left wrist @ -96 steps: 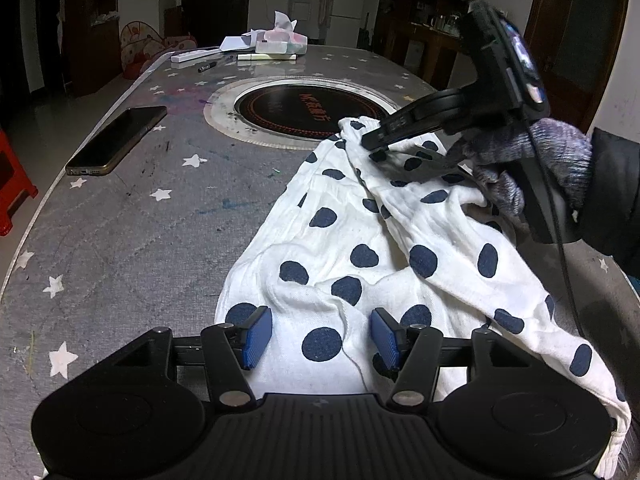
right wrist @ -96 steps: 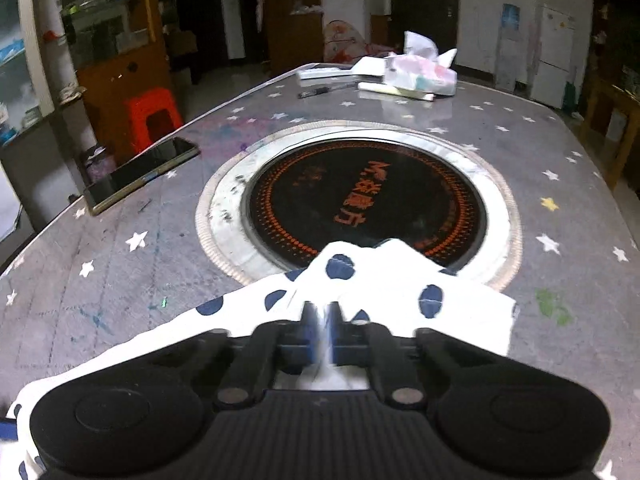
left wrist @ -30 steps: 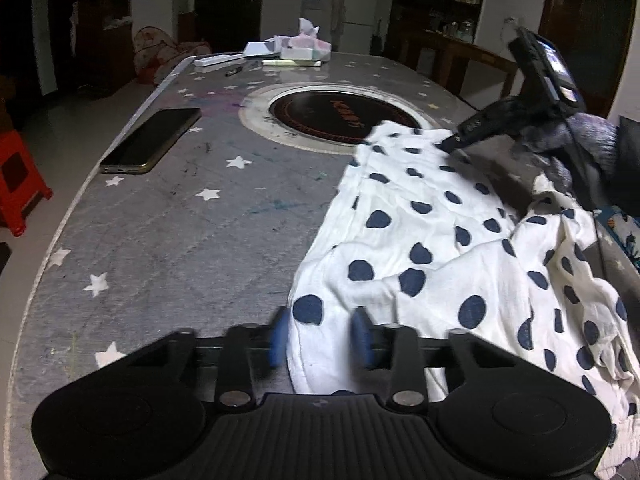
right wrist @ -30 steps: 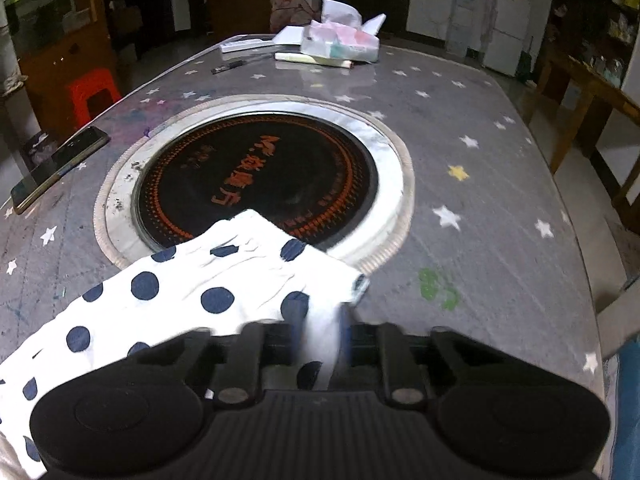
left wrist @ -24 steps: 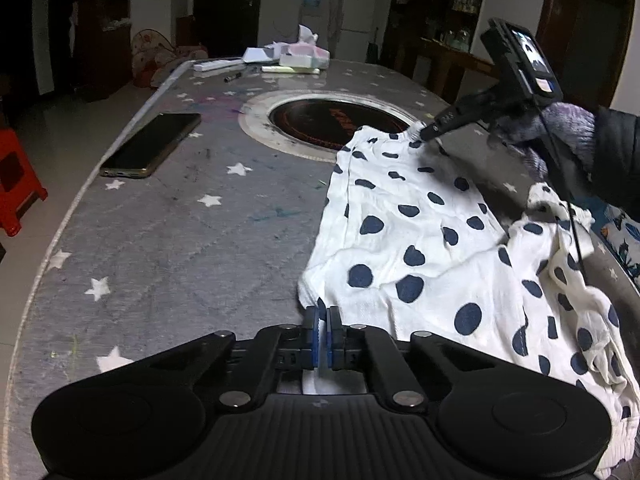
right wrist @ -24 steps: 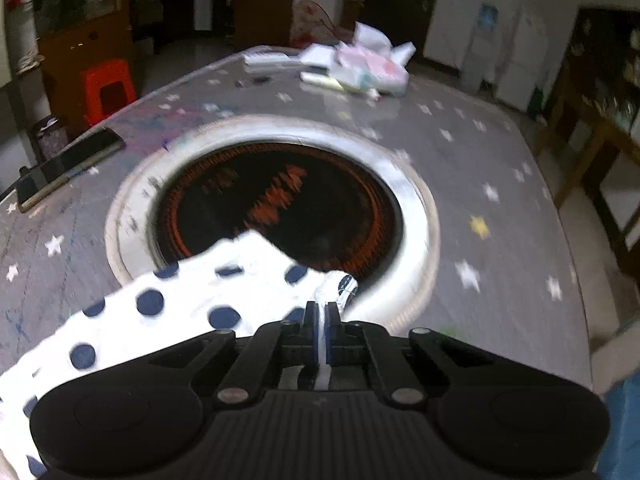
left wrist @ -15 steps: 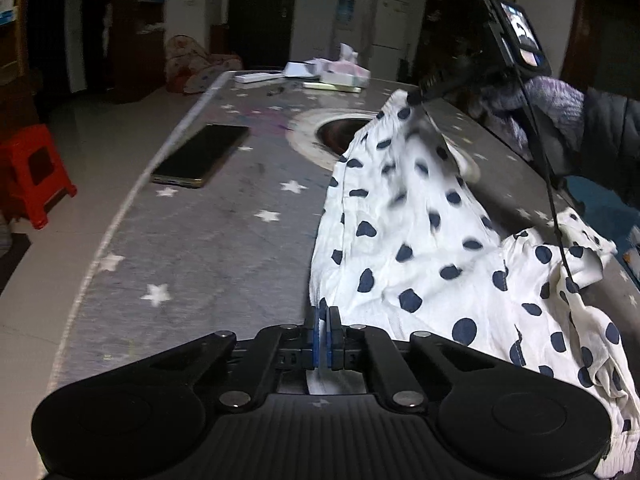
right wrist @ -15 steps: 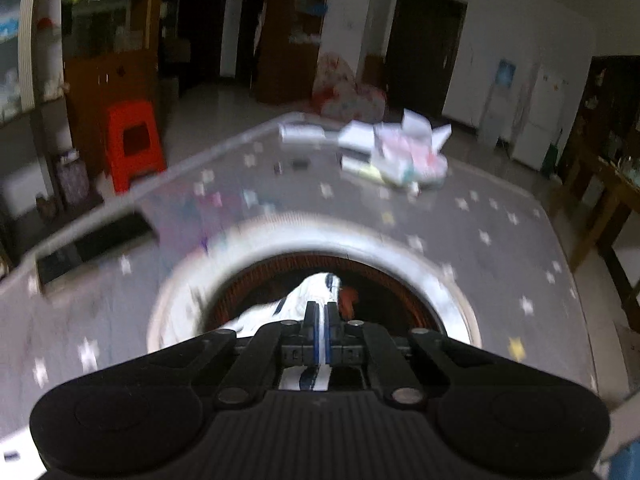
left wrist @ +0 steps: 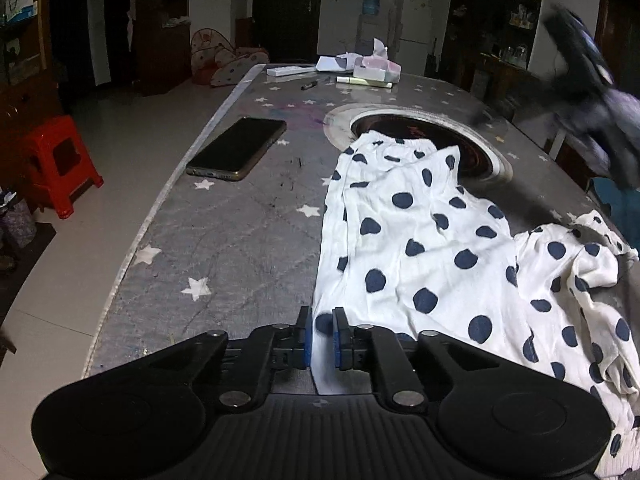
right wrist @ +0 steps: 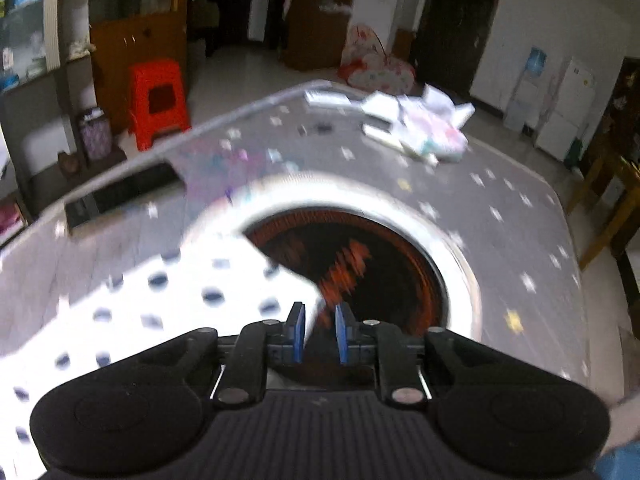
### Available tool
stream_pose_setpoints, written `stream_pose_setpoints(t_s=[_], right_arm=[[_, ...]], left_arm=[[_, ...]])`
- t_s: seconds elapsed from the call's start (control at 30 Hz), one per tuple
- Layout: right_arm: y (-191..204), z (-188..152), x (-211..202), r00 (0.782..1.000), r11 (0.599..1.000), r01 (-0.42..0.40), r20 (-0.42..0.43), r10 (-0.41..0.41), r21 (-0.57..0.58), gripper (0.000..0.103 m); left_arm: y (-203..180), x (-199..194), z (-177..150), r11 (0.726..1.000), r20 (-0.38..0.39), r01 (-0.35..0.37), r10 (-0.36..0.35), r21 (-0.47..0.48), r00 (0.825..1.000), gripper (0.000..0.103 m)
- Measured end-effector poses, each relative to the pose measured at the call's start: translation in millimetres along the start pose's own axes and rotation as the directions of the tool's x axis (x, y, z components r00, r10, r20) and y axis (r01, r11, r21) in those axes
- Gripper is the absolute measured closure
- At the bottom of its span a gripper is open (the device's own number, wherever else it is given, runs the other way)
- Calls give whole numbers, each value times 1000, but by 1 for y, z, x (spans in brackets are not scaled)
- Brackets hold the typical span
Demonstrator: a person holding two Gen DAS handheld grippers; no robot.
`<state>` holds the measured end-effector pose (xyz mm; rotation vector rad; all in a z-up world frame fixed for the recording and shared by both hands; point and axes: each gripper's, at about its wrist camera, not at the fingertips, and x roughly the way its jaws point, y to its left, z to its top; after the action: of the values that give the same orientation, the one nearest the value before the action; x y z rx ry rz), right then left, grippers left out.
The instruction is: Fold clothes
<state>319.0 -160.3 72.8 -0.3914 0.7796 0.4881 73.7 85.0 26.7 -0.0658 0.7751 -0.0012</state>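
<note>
A white garment with dark blue dots [left wrist: 420, 248] lies rumpled on the grey star-patterned table [left wrist: 240, 248], its far edge over the round cooktop. My left gripper [left wrist: 322, 334] is at the garment's near left edge. Its jaws are opening, and a fold of the cloth still fills the narrow gap between the blue pads. My right gripper [right wrist: 320, 334] hovers above the garment's far corner [right wrist: 296, 272], jaws opening and nothing between the pads. In the left wrist view the right gripper [left wrist: 482, 118] is a blur at the upper right, held by a gloved hand [left wrist: 612, 120].
A phone [left wrist: 240, 148] lies near the table's left edge. The round cooktop [left wrist: 404, 114] is set into the middle. A tissue pack, papers [left wrist: 376, 70] and a pen [left wrist: 314, 84] sit at the far end. A red stool [left wrist: 56, 160] stands on the floor to the left.
The right gripper has let go of the raised far corner and pulled up and away, and the cloth has dropped flat onto the table. The left pads have parted slightly around the cloth.
</note>
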Motion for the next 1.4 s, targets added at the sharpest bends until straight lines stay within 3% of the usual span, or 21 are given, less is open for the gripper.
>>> stream_pose_setpoints(t_s=[0.13, 0.27, 0.37, 0.5, 0.63, 0.77, 0.87, 0.93, 1.0, 1.07, 1.13, 1.27, 1.4], right_arm=[[-24, -45, -23, 997, 999, 32, -72, -31, 24, 86], [-51, -91, -46, 988, 995, 69, -142, -58, 71, 84], [-70, -119, -63, 985, 989, 88, -158, -68, 119, 71], [-93, -151, -76, 975, 976, 138, -198, -104, 167, 69], [-110, -173, -82, 972, 960, 161, -206, -114, 228, 69], [-123, -186, -80, 972, 948, 176, -199, -124, 266, 67], [-129, -189, -73, 975, 941, 172, -186, -120, 291, 67], [-131, -189, -70, 979, 941, 156, -171, -108, 301, 68], [-132, -186, -67, 982, 944, 140, -161, -95, 298, 70], [-131, -182, -64, 985, 949, 123, -153, -81, 291, 82], [-127, -176, -59, 983, 960, 134, -153, -98, 247, 86], [-117, -154, -48, 975, 967, 202, -124, -184, 152, 88], [-111, -123, -37, 960, 955, 281, -46, -277, 100, 88]], left_arm=[[-11, -11, 3, 999, 29, 30, -31, 20, 999, 85], [-35, -20, 1, 990, 25, 129, -130, 52, 991, 78], [-58, -26, -2, 973, 14, 218, -220, 79, 976, 67], [-95, -29, -7, 930, -28, 349, -348, 119, 937, 59], [-130, -26, -10, 903, -58, 400, -396, 158, 916, 48], [-150, -15, -10, 893, -86, 422, -413, 155, 907, 48], [-159, -5, -11, 893, -112, 428, -415, 142, 903, 52], [-164, -1, -13, 889, -127, 434, -418, 144, 899, 71], [-166, 2, -15, 882, -136, 450, -433, 140, 891, 83], [-168, 2, -16, 875, -136, 465, -448, 137, 884, 90], [-170, 2, -16, 864, -134, 483, -466, 141, 874, 94], [-180, -2, -21, 815, -146, 552, -532, 178, 834, 95], [-196, -6, -34, 736, -201, 639, -607, 223, 769, 95]])
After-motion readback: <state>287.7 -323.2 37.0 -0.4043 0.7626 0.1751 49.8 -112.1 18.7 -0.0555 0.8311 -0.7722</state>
